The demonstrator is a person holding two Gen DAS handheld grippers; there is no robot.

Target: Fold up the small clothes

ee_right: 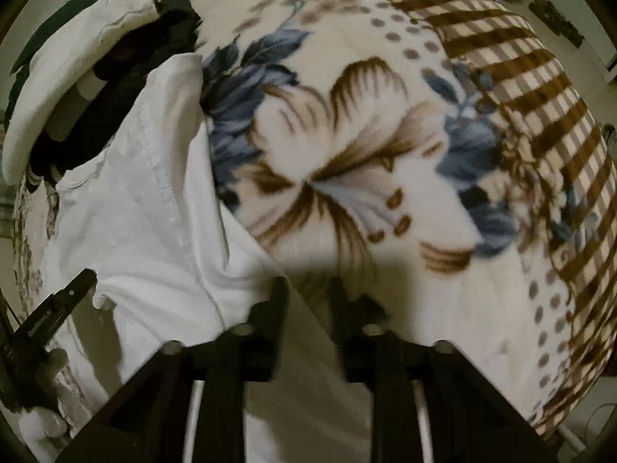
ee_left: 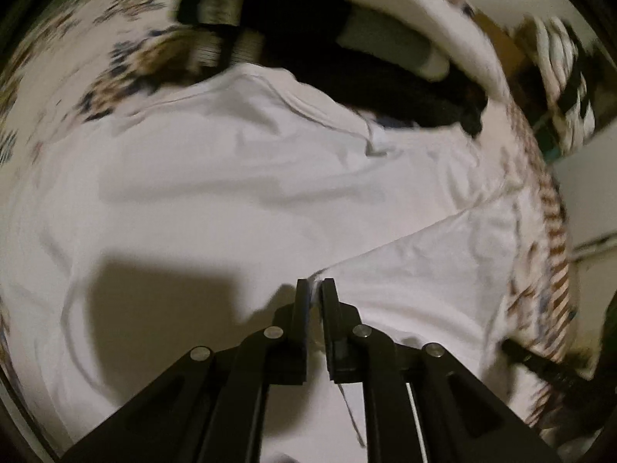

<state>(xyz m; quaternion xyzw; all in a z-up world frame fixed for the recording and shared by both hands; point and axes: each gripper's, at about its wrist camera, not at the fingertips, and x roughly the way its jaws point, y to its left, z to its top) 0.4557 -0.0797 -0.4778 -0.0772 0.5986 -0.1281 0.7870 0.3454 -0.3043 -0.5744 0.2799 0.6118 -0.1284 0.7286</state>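
White T-shirt (ee_left: 231,200): one item, spread across the flowered blanket (ee_right: 366,162), front wrinkled, neck opening toward the white basket (ee_right: 50,88). One edge is lifted and folded over the body of the shirt, forming a diagonal crease that runs from the fingertips outward. In the right wrist view the shirt (ee_right: 154,231) lies to the left of the blanket's large brown-and-blue flower, a stitched hem running down its length.

Left gripper (ee_left: 315,289): fingers clenched on the folded edge of the T-shirt, a thin strip of white cloth pinched between the pads. It also shows at the lower left in the right wrist view (ee_right: 83,283), at the shirt's edge.

Right gripper (ee_right: 308,289): fingers apart, white cloth between and beneath them; blurred, so whether the pads touch the cloth cannot be told.

Flowered blanket: cream fleece with a brown checked border, under the shirt on all sides.

White basket: beyond the shirt's neck, holding dark clothes (ee_left: 347,58) and a white-toed sock (ee_left: 405,52).
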